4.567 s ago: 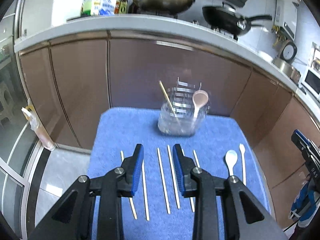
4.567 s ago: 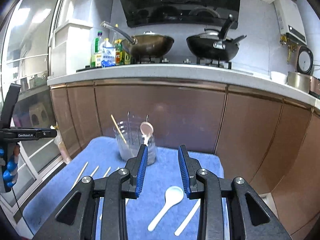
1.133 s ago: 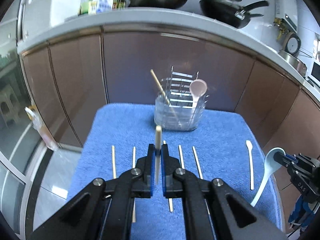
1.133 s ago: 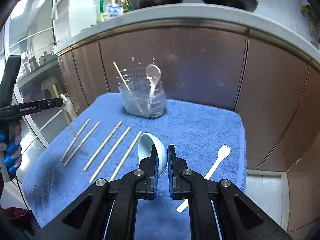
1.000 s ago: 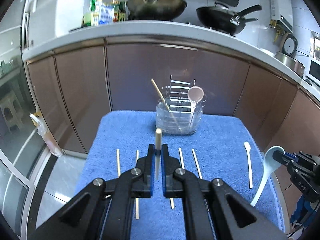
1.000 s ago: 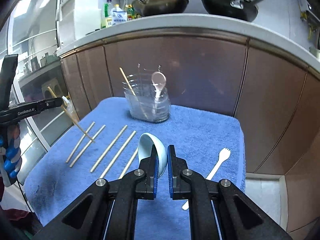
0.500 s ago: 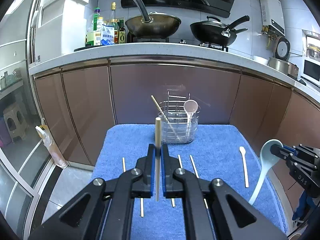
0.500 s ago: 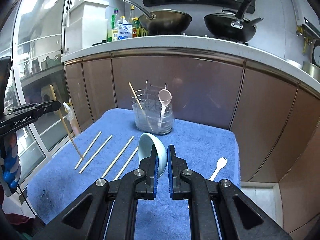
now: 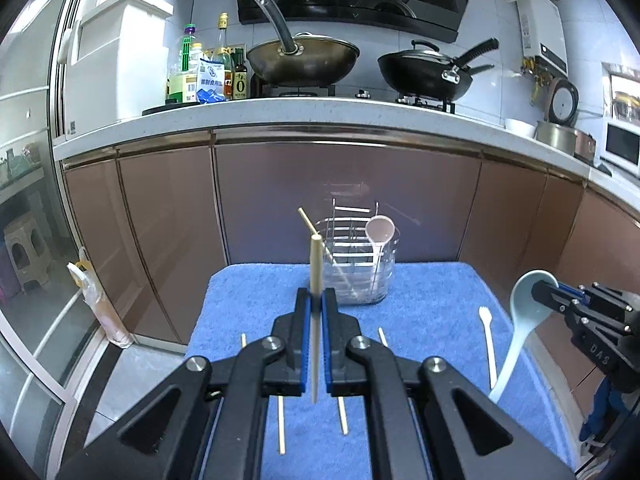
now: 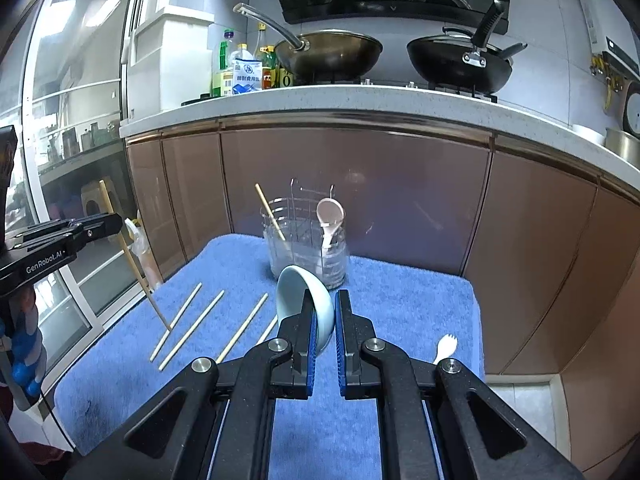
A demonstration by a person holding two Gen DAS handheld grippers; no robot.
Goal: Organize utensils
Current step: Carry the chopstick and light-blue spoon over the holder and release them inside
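Note:
My left gripper (image 9: 315, 300) is shut on a wooden chopstick (image 9: 315, 272) that stands upright between its pads; it also shows in the right wrist view (image 10: 132, 256). My right gripper (image 10: 323, 312) is shut on a pale blue spoon (image 10: 306, 296), which also shows in the left wrist view (image 9: 520, 320), held above the blue towel (image 10: 400, 300). A clear utensil holder (image 9: 356, 264) at the towel's far edge holds one chopstick and a pink spoon (image 9: 379, 230). Both grippers hover in front of the holder, apart from it.
Several loose chopsticks (image 10: 192, 330) lie in a row on the towel's left part. A white spork (image 10: 444, 346) lies on the right side, seen also in the left wrist view (image 9: 488, 340). Brown cabinets (image 9: 340, 192) stand behind, with pans on the counter above.
Both grippers closed on their items and lifted them off the towel. Over the last second both have risen further and pulled back, so the holder looks smaller and lower.

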